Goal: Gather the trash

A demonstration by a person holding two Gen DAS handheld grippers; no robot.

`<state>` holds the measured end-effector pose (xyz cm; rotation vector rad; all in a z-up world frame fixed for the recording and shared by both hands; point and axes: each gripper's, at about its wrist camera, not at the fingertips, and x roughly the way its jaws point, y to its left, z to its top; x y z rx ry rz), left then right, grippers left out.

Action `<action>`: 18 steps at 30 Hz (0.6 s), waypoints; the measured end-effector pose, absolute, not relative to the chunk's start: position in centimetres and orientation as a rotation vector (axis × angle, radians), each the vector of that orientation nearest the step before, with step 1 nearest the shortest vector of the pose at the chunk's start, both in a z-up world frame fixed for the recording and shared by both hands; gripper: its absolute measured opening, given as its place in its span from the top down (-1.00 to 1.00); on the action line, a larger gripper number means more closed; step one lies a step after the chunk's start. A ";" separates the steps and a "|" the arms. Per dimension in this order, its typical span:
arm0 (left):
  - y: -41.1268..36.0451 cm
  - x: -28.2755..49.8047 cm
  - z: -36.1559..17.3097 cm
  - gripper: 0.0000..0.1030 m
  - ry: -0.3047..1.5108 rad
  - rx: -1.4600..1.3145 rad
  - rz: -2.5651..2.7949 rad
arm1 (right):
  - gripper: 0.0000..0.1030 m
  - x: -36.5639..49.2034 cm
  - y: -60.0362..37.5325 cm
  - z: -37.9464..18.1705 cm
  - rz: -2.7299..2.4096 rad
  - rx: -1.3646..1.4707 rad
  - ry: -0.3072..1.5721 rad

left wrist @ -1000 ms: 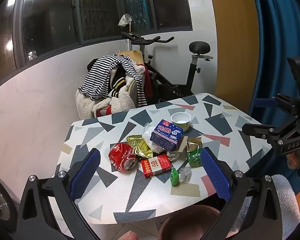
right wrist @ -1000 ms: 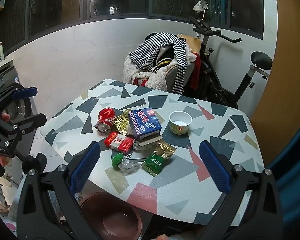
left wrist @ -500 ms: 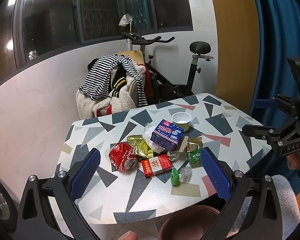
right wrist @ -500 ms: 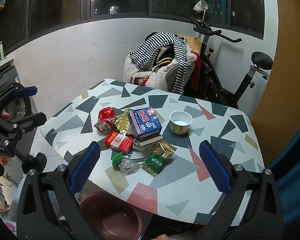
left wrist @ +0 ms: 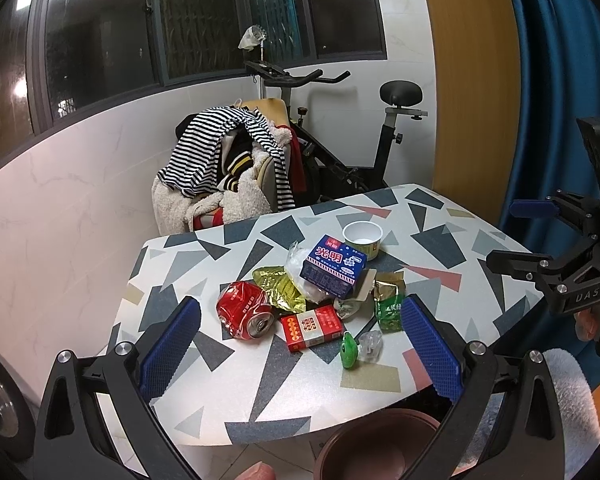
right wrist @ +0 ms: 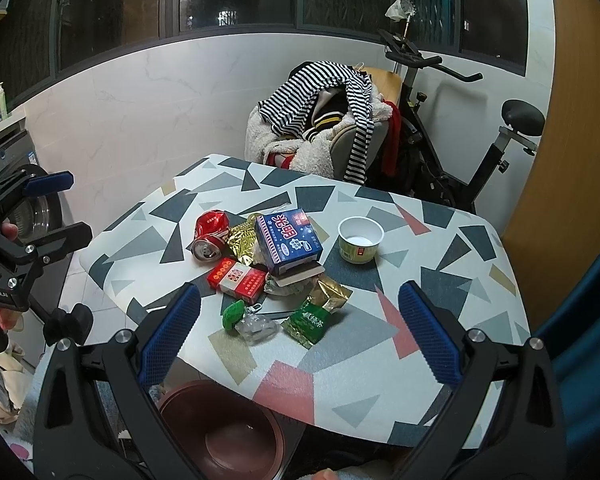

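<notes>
1. Your left gripper [left wrist: 300,344] and right gripper [right wrist: 298,336] both hang spread wide and hold nothing, short of the table [left wrist: 432,224].
2. The trash sits mid-table in one cluster: one crushed red can [left wrist: 244,314], one red pack [left wrist: 312,327], one blue box [left wrist: 334,266], one white cup [left wrist: 363,238], one green packet [left wrist: 389,310].
3. One brown bin [right wrist: 224,432] stands below the near edge.
</notes>
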<state>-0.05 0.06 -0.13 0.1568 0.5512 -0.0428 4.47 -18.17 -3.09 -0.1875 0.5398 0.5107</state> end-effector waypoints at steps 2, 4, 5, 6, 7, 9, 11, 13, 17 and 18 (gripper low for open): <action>0.3 -0.1 -0.2 -0.91 0.551 0.158 -0.042 | -0.89 4.4 -18.2 -3.1 0.510 -0.189 0.542; 0.4 -0.4 -0.3 -0.91 0.552 0.157 -0.042 | -0.89 4.4 -18.3 -3.1 0.510 -0.189 0.541; 0.3 -0.3 -0.3 -0.91 0.551 0.157 -0.042 | -0.89 4.4 -18.2 -3.1 0.511 -0.189 0.542; 0.4 -0.3 -0.3 -0.91 0.552 0.157 -0.042 | -0.89 4.4 -18.2 -3.1 0.511 -0.189 0.542; 0.3 -0.3 -0.3 -0.91 0.551 0.157 -0.043 | -0.89 4.4 -18.2 -3.2 0.511 -0.189 0.542; 0.4 -0.4 -0.3 -0.91 0.551 0.158 -0.043 | -0.89 4.4 -18.2 -3.2 0.510 -0.189 0.543; 0.3 -0.3 -0.3 -0.91 0.552 0.156 -0.042 | -0.89 4.4 -18.2 -3.2 0.510 -0.189 0.543; 0.3 -0.3 -0.3 -0.91 0.553 0.155 -0.042 | -0.89 4.5 -18.2 -3.1 0.511 -0.189 0.543; 0.3 -0.3 -0.3 -0.91 0.552 0.158 -0.042 | -0.89 4.3 -18.3 -3.8 0.513 -0.191 0.544; 0.4 -0.3 -0.4 -0.91 0.552 0.159 -0.041 | -0.89 4.3 -18.3 -3.8 0.513 -0.191 0.545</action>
